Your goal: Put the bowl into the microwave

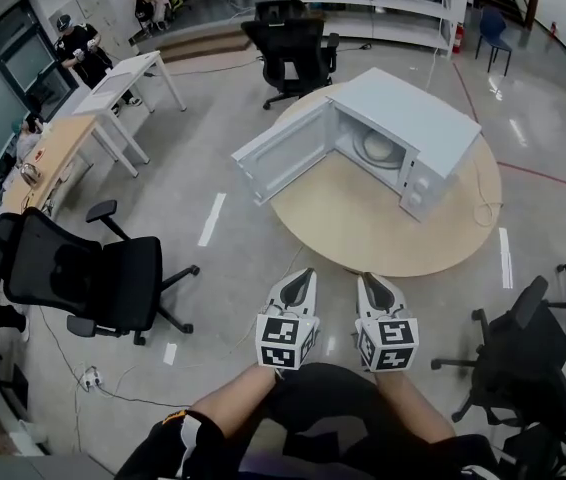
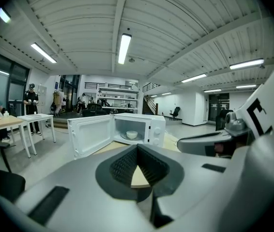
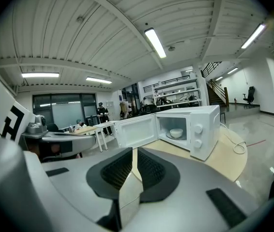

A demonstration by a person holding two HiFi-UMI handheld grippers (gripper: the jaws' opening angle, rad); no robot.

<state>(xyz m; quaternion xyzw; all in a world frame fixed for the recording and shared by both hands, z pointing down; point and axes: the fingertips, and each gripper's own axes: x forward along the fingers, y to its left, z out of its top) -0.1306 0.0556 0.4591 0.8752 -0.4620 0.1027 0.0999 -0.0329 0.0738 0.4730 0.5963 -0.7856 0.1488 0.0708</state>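
Observation:
A white microwave (image 1: 410, 120) stands on a round wooden table (image 1: 363, 223), its door (image 1: 281, 154) swung wide open to the left. A pale bowl (image 1: 380, 148) sits inside on the turntable; it also shows in the left gripper view as the bowl (image 2: 131, 135) and in the right gripper view as the bowl (image 3: 176, 133). My left gripper (image 1: 306, 271) and right gripper (image 1: 365, 276) are side by side close to my body, short of the table's near edge. Both are shut and hold nothing, far from the microwave (image 2: 151, 124) (image 3: 202, 129).
A black office chair (image 1: 98, 273) stands on the floor at my left and another chair (image 1: 293, 43) behind the table. More chairs (image 1: 518, 363) crowd the right. A white cable (image 1: 483, 211) lies on the table's right side. Desks (image 1: 113, 93) and people are at the far left.

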